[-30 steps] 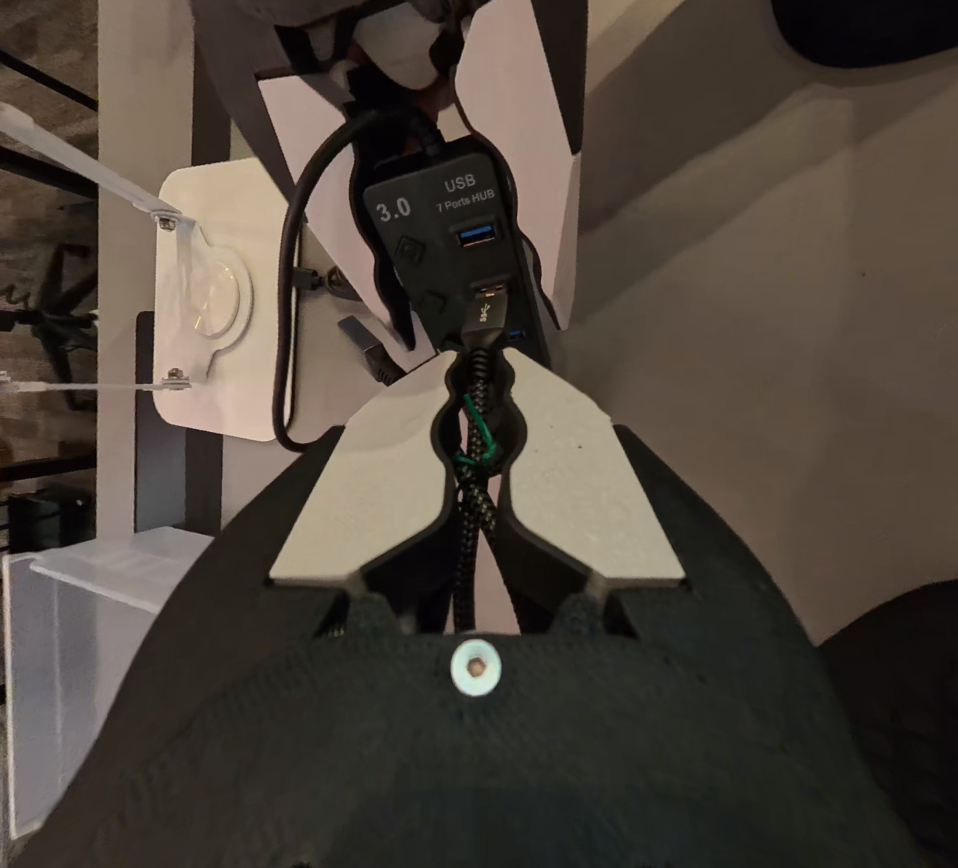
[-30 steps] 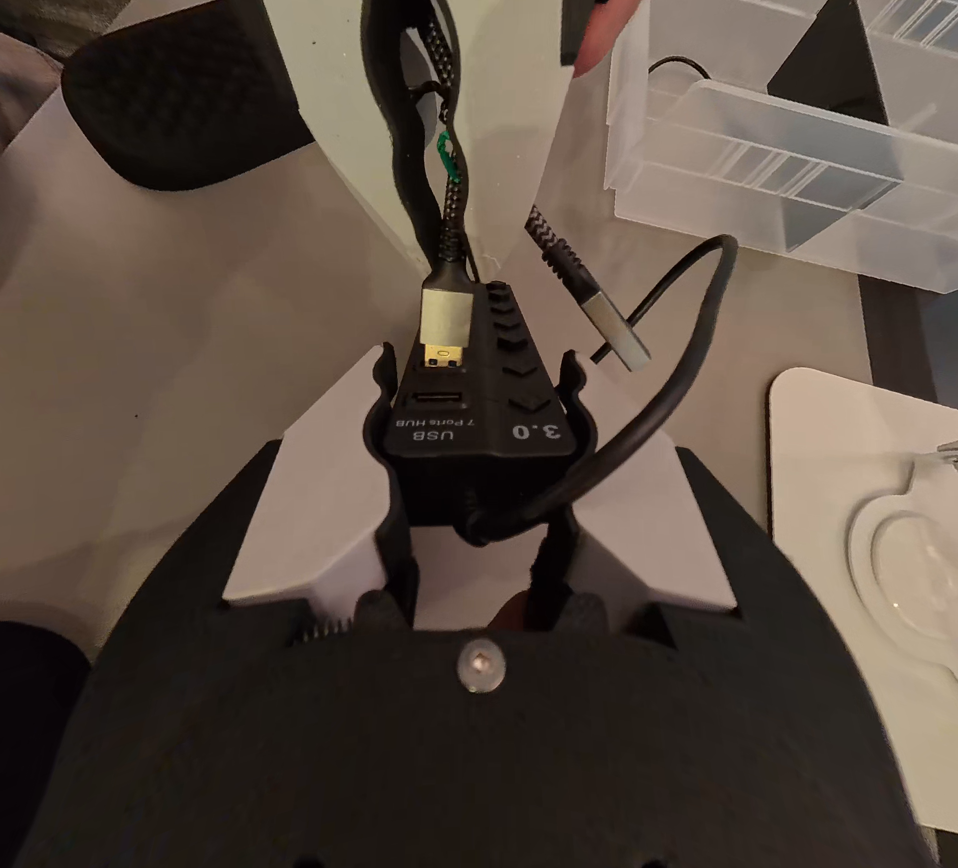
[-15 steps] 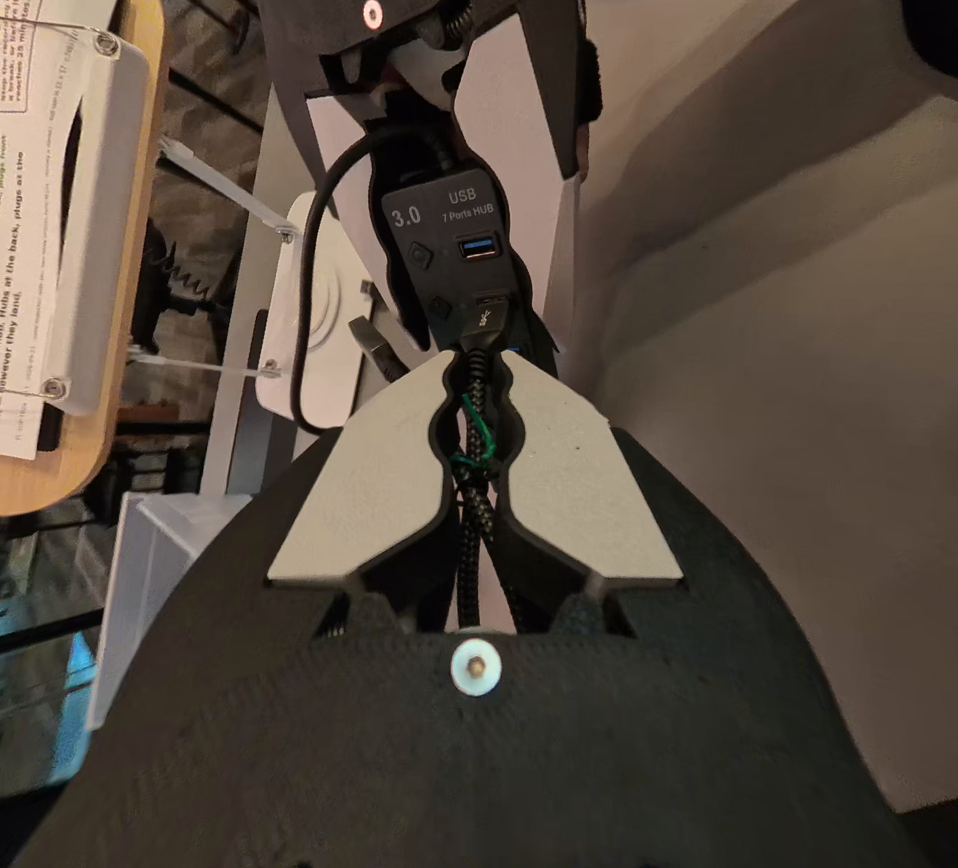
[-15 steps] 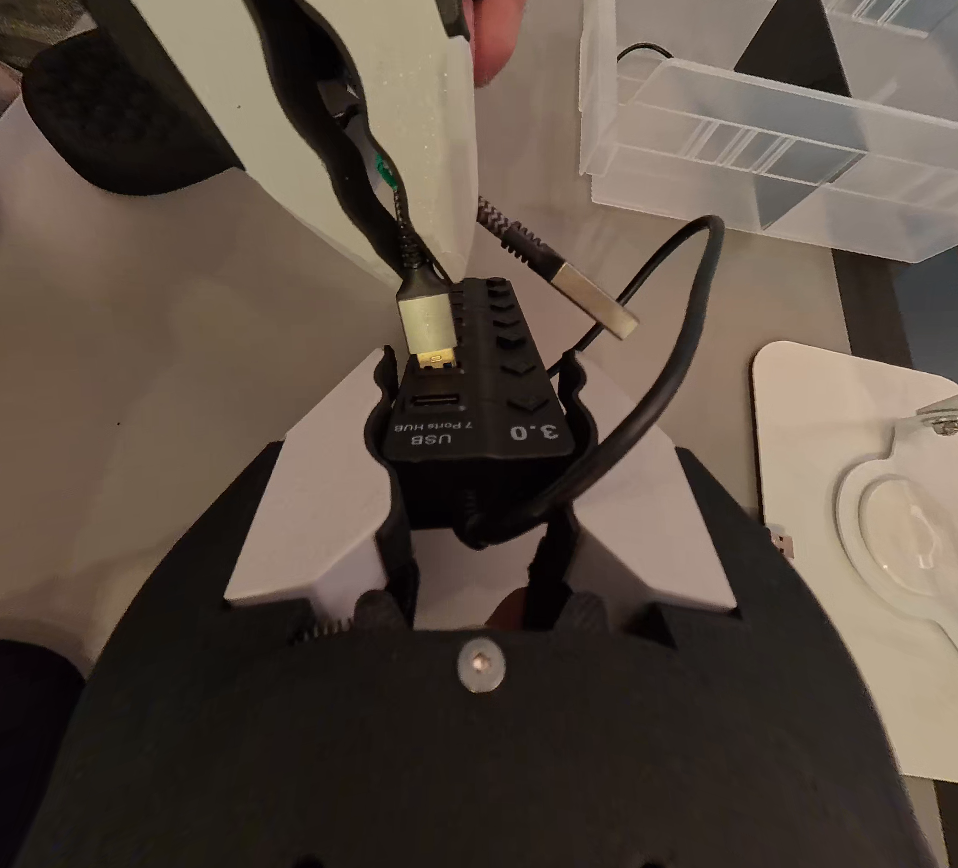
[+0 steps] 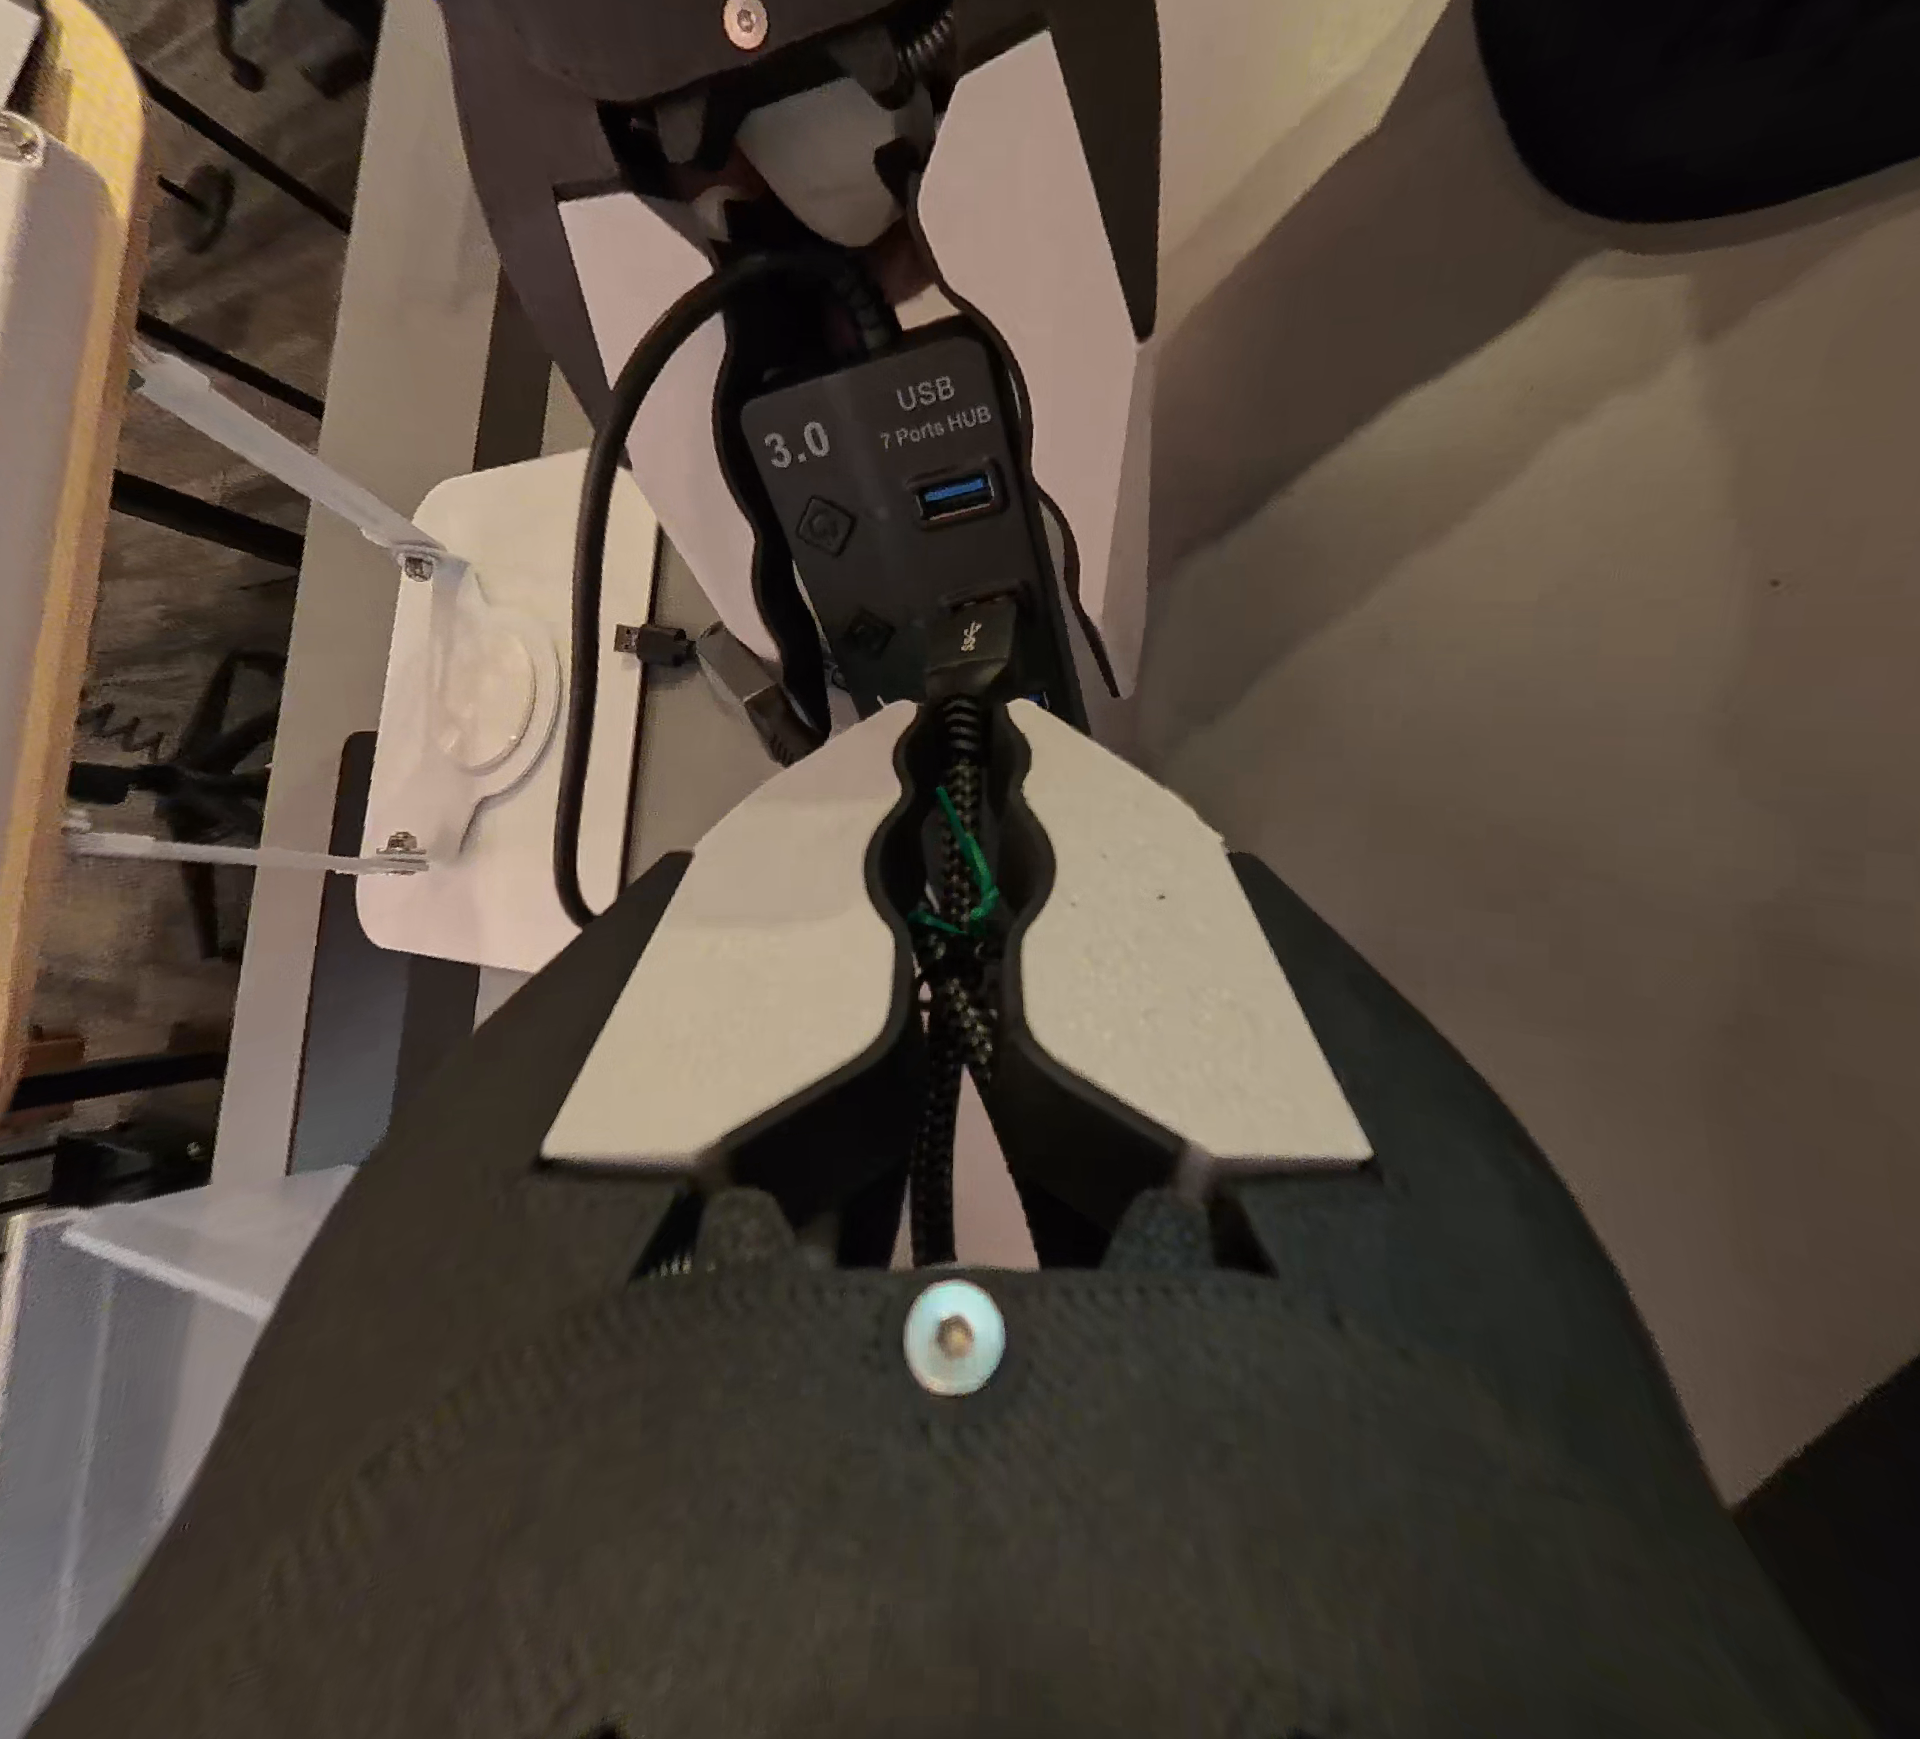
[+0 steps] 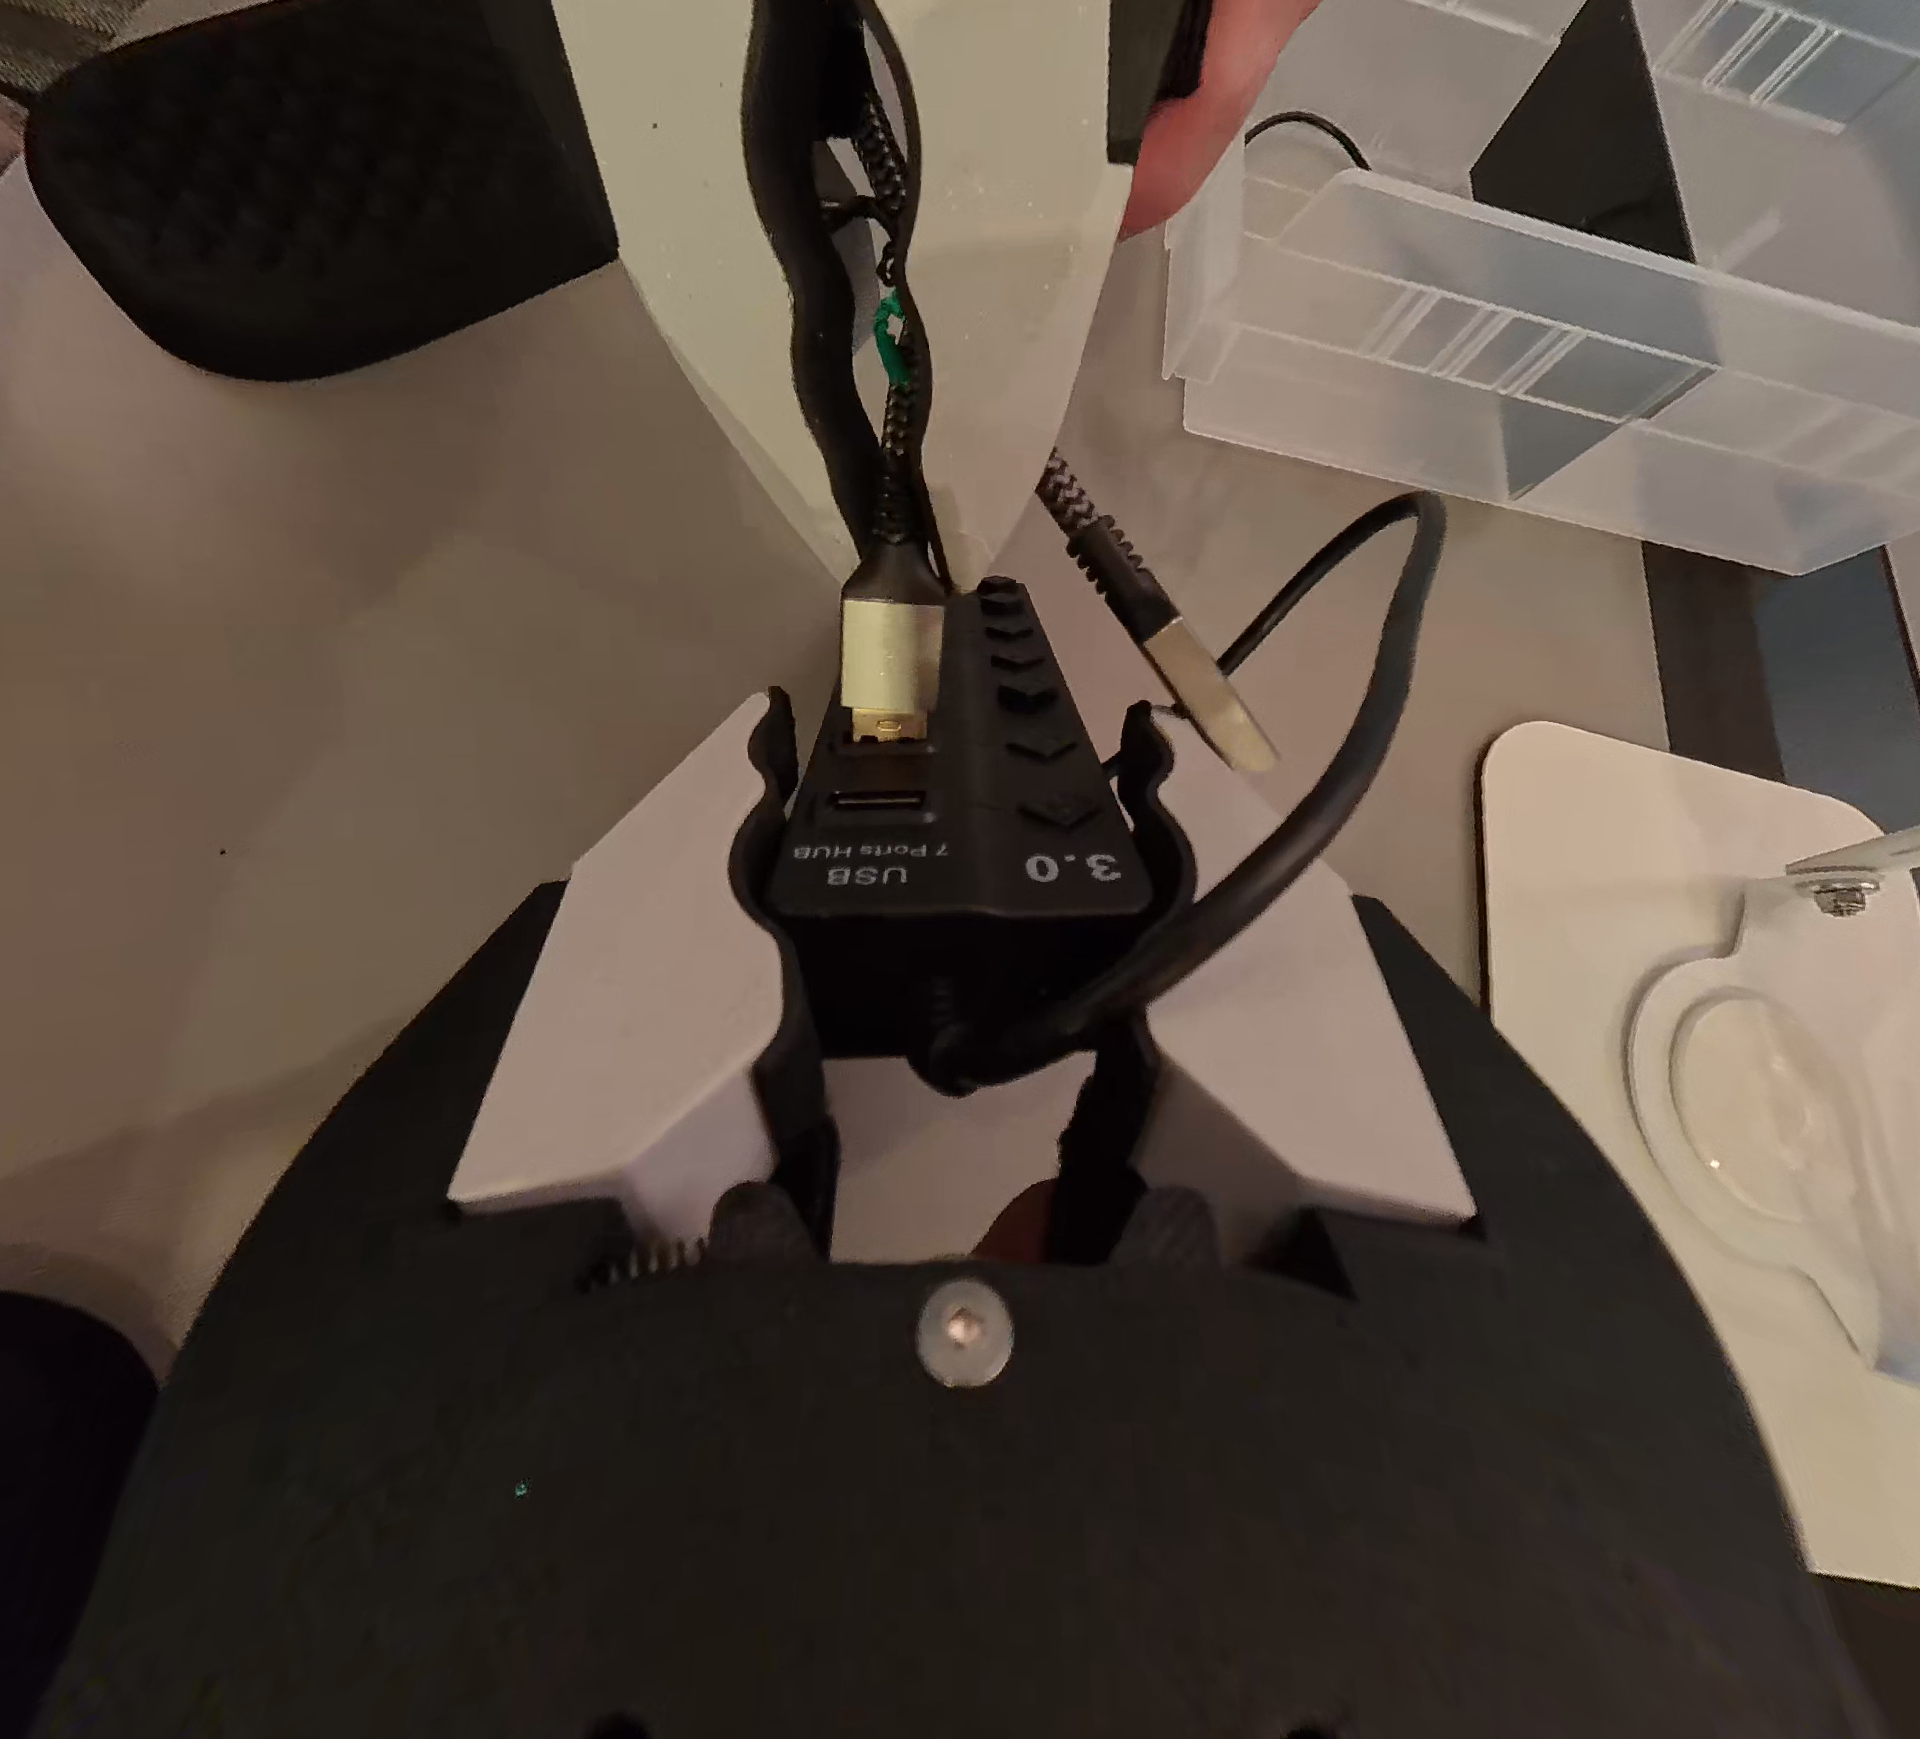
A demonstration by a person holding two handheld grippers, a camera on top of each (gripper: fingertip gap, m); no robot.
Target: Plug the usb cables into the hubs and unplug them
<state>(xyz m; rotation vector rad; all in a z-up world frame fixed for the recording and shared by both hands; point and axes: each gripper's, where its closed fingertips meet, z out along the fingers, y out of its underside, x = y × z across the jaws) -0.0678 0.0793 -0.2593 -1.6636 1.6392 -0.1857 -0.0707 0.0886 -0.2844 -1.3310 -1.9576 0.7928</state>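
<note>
Two grippers meet over our pale, matte tabletop point(image 6: 312, 650). Our right gripper point(image 6: 961, 816) is clamped on the black multi-port USB hub point(image 6: 966, 848), held off the surface. Our left gripper point(image 5: 961, 733) is closed around the black braided cable point(image 5: 951, 868) with a green tie, its metal plug point(image 6: 888, 661) partly seated in the hub's second port. Beyond lie a clear plastic bin point(image 6: 1558, 307), a white board point(image 6: 1621, 879) and a black mesh pad point(image 6: 291, 203); dark carpet point(image 5: 208, 162) shows past the edge.
</note>
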